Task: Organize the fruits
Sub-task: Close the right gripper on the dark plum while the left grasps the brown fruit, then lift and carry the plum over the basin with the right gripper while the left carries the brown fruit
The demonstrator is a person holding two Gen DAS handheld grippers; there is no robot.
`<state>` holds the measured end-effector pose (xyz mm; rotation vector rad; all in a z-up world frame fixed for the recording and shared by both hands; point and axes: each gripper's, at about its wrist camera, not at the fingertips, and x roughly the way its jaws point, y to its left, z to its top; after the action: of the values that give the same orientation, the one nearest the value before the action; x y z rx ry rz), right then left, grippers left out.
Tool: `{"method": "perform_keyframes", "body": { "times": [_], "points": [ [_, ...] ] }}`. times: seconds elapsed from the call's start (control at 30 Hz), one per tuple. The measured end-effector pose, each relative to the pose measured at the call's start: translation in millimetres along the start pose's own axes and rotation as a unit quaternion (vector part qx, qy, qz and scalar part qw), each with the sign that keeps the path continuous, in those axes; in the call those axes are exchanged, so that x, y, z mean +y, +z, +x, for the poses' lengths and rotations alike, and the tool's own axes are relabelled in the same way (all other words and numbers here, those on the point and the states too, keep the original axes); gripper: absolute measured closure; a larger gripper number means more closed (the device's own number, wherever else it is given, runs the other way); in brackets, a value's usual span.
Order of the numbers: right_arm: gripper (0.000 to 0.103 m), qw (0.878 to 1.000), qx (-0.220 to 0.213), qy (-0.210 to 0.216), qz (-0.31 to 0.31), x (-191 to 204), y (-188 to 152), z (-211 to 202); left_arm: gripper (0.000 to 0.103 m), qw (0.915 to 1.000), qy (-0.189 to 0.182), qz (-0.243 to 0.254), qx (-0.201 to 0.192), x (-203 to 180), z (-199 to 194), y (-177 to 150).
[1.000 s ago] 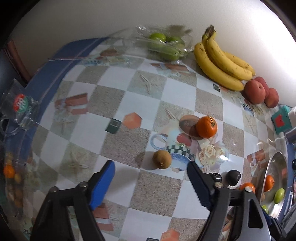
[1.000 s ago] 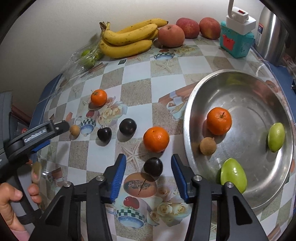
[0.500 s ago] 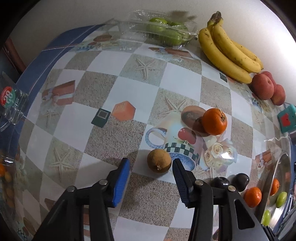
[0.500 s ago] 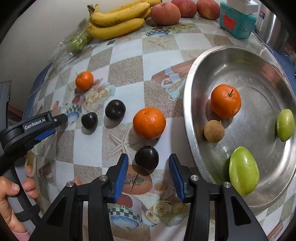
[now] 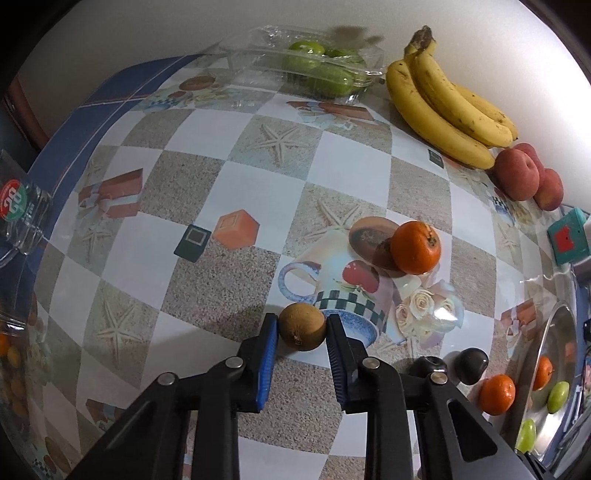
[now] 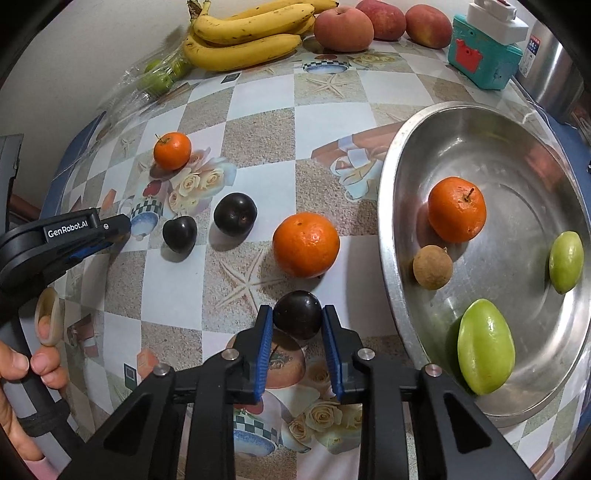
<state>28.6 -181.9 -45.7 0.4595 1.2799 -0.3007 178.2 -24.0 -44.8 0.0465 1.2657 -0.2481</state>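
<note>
My left gripper [image 5: 301, 326] is shut on a small brown round fruit [image 5: 302, 331] that rests on the patterned tablecloth. My right gripper [image 6: 297, 320] is shut on a dark plum [image 6: 297, 319] on the table, just left of the steel bowl [image 6: 391, 229]. The bowl holds an orange [image 6: 457, 208], a brown fruit [image 6: 432, 267] and two green fruits [image 6: 484, 345]. Loose on the table are a large orange [image 6: 306, 244], two more dark plums [image 6: 235, 213], and a small orange [image 6: 172, 150].
Bananas [image 6: 243, 40], peaches [image 6: 343, 24] and a clear box of green fruit [image 5: 317, 68] line the wall. A teal toy [image 6: 484, 59] and a steel kettle [image 6: 554, 74] stand behind the bowl. A glass [image 5: 22, 218] stands at the table's left edge.
Both grippers moved forward and down and closed: the left onto the brown fruit, the right onto the dark plum.
</note>
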Motion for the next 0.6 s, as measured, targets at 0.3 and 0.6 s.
{"method": "perform_keyframes", "body": {
  "times": [0.3, 0.6],
  "points": [
    [0.076, 0.999, -0.023, 0.024, 0.011, -4, 1, -17, 0.075, 0.9999, 0.011, 0.008, 0.001, 1, -15, -4],
    [0.076, 0.997, -0.061, 0.043, 0.022, -5, 4, -47, 0.075, 0.999, 0.031, 0.014, -0.029, -4, -40, -9]
  ]
}}
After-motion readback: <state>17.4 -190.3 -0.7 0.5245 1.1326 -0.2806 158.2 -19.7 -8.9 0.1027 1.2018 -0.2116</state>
